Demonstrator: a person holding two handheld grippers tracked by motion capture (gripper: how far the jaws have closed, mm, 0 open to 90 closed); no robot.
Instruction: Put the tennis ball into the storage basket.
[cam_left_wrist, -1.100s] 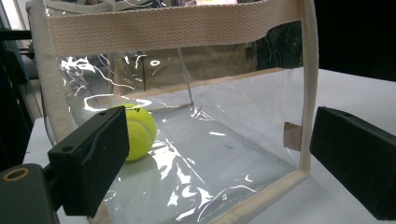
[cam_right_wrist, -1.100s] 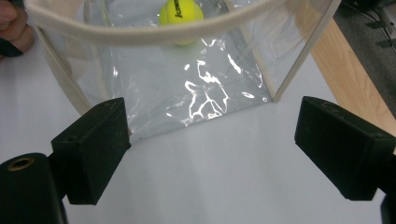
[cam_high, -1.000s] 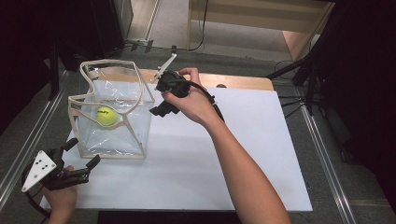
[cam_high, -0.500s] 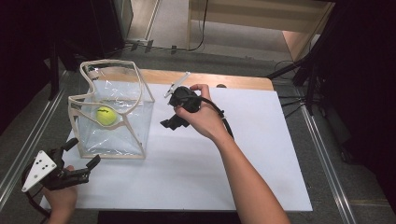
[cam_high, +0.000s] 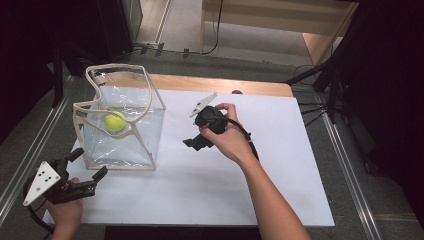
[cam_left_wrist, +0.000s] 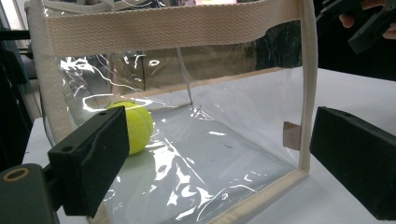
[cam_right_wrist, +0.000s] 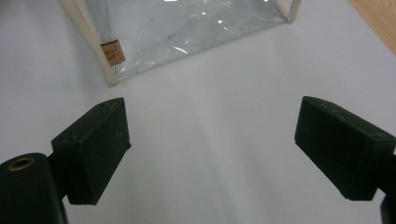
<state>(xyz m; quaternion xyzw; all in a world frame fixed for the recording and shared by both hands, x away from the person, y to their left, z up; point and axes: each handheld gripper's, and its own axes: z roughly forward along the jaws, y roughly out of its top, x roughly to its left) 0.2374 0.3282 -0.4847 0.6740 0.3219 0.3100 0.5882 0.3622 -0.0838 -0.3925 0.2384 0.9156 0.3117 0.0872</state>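
At the lower left of the high view the left gripper (cam_high: 82, 172) rests near the front edge of the desk (cam_high: 280, 200), its jaws apart and empty, aimed at the near wall of the clear bag (cam_high: 120, 142) just beyond them. In the left gripper view that wall sits between the two black jaws without touching either.

Mid-frame, the right gripper (cam_high: 196, 145) hangs over bare white desk to the right of the bag, jaws apart with nothing between them; the right gripper view shows plain white surface between them and the bag's lower corner at the top of the frame.

The tennis ball (cam_high: 115, 121) lies on the bag's floor, toward its far left side, in the upper left of the high view.

My reading is that the ball is already placed and both hands are free. If the bag is to be lifted next, either gripper must rise to the cream handles (cam_high: 137, 82) arching over the open top.

There is ample bare desk to the right and front; the far wooden edge and the left front corner are the close limits.
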